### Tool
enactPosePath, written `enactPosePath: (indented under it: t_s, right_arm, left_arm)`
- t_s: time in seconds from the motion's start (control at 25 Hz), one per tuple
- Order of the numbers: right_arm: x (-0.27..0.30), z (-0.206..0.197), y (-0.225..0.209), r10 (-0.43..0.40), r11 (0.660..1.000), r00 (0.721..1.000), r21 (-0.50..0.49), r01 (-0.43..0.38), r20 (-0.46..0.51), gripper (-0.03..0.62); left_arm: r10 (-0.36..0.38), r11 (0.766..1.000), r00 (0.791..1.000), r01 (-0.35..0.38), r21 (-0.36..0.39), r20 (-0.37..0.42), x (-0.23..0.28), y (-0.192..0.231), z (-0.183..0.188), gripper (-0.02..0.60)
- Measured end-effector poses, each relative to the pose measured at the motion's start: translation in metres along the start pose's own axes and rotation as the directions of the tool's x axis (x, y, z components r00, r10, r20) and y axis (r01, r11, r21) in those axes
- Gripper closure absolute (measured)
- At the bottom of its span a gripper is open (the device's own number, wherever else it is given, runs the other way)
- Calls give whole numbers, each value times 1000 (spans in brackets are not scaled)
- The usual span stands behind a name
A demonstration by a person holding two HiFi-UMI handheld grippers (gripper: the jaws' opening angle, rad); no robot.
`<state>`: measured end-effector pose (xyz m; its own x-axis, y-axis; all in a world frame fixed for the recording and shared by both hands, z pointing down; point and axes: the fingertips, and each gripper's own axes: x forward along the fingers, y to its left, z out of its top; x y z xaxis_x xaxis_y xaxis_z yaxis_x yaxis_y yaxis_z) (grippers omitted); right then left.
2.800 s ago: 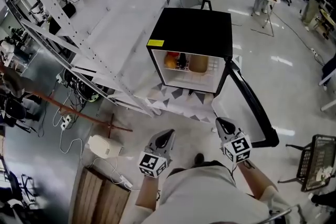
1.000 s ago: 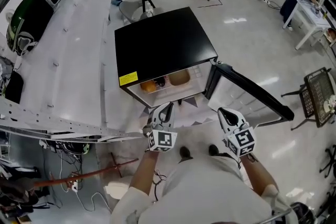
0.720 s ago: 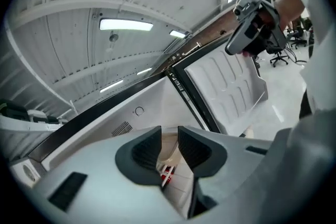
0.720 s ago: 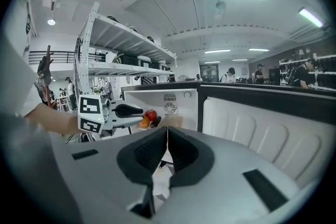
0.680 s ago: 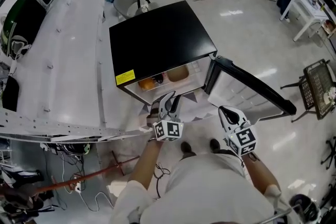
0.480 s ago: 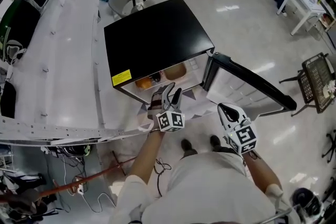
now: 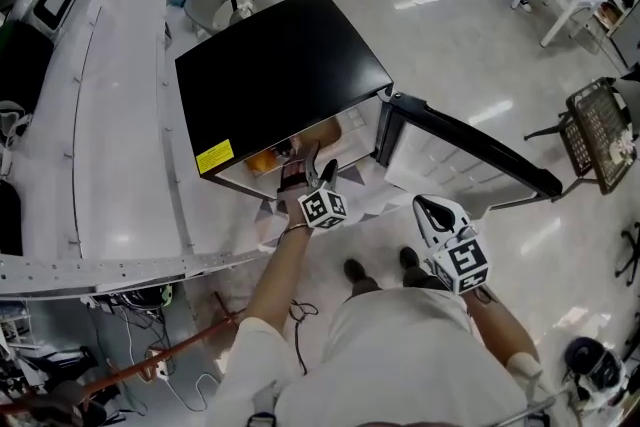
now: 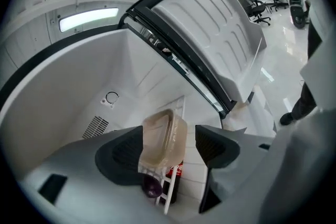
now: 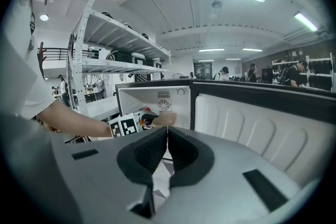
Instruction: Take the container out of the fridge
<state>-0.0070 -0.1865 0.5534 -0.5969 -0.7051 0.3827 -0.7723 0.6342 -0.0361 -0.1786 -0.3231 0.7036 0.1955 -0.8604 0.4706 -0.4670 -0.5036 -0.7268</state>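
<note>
right gripper [image 7: 428, 208]: held low beside the person's body, outside the fridge; its jaws are pressed together and nothing is held.
left gripper [image 7: 311, 166]: stretched out to the fridge opening; its jaws are opening and stand wide, and the container is seen between them without being pressed by either pad.
translucent lidded plastic container [image 8: 161, 136]: set on the white wire shelf [image 8: 169, 192] inside the fridge.
under the shelf: a dark bottle with a red label [image 8: 176, 177] and a small purple round item [image 8: 151, 185] are seen.
small black fridge [image 7: 270, 70]: stood on the floor, white inside.
fridge door [image 7: 470, 155]: swung open to the right.
white metal rack [image 7: 110, 115]: stood just left of the fridge.
</note>
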Motion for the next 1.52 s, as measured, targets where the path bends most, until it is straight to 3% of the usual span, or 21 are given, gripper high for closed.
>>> enactPosePath:
  t_s: [0.16, 0.56, 0.8, 1.04, 1.12, 1.16, 1.24, 1.52]
  right_arm:
    - [-2, -3, -2, -11, 1000, 1000, 4, 11, -10, 583]
    - [-12, -15, -12, -49, 998, 998, 25, 50, -38, 583]
    - [-19, -17, -14, -67, 997, 997, 27, 68, -46, 583]
    - [-25, -22, -16, -77, 996, 996, 35, 78, -47, 583]
    - [-27, -23, -17, -80, 996, 996, 38, 82, -50, 583]
    - [-28, -23, -18, -80, 996, 996, 40, 82, -50, 583]
    - [-29, -23, -18, -76, 996, 996, 41, 78, -44, 583]
    - [-24, -16, -12, -45, 999, 999, 26, 46, -22, 583]
  left_arm:
    - [7, 999, 999, -4, 53, -53, 22, -3, -14, 245]
    - [17, 995, 992, -5, 101, -127, 51, -11, -37, 177]
    - [67, 989, 987, -46, 142, -146, 61, -6, -41, 175]
    - [53, 988, 977, -22, 150, -208, 70, -6, -48, 176]
    - [63, 988, 977, -33, 148, -205, 67, 0, -44, 201]
    - [73, 988, 978, -43, 152, -197, 65, 3, -40, 270]
    - [80, 985, 980, -49, 167, -182, 60, 7, -34, 298]
    - [67, 988, 987, -44, 151, -148, 48, 5, -28, 334]
